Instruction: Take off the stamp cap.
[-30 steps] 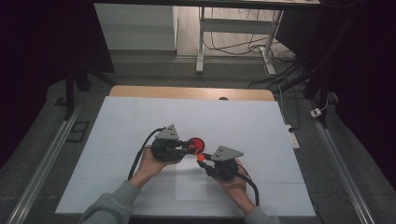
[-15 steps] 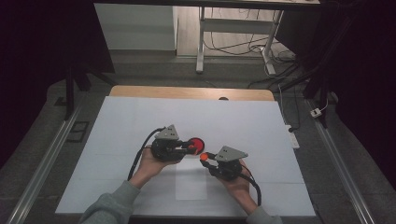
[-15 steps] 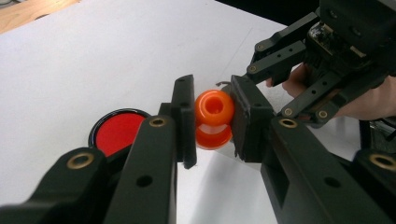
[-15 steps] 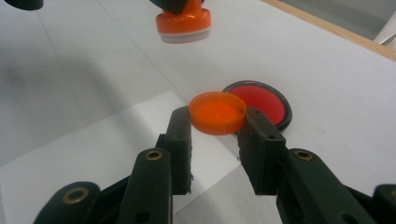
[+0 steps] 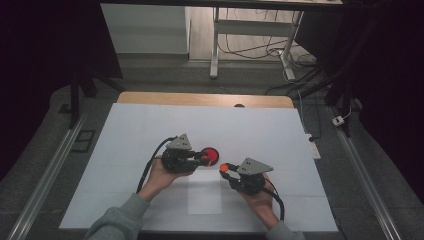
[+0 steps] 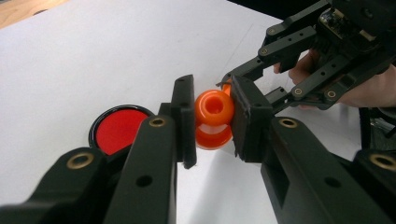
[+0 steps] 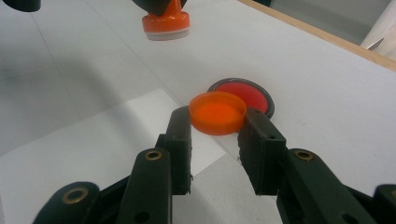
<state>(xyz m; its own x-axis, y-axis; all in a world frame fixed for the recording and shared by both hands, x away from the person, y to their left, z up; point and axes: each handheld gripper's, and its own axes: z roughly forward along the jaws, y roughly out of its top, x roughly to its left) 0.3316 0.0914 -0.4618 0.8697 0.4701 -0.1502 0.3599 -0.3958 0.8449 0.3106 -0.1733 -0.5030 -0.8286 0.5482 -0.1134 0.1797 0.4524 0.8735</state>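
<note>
Orange stamp body (image 6: 214,119) sits clamped in the left claw (image 6: 213,122), jaws pressing it from both sides. In the right gripper view it hangs above the desk (image 7: 327,79) with its pale base (image 7: 166,33) facing down, clear of the surface. Orange cap (image 7: 217,112) is pinched between the right claw (image 7: 215,133) jaws by its rim, open side up, also off the desk. Red pad in a black round tin (image 7: 243,95) lies flat on the white desk sheet, just behind the cap in the right gripper view and beside the stamp body in the left gripper view (image 6: 119,128). High view: left claw (image 5: 202,159) next to the red pad (image 5: 210,156), right claw (image 5: 226,168) a bit nearer the person, the two claws near each other but apart. A paler rectangle (image 5: 205,192) of paper lies on the sheet near the hands.
</note>
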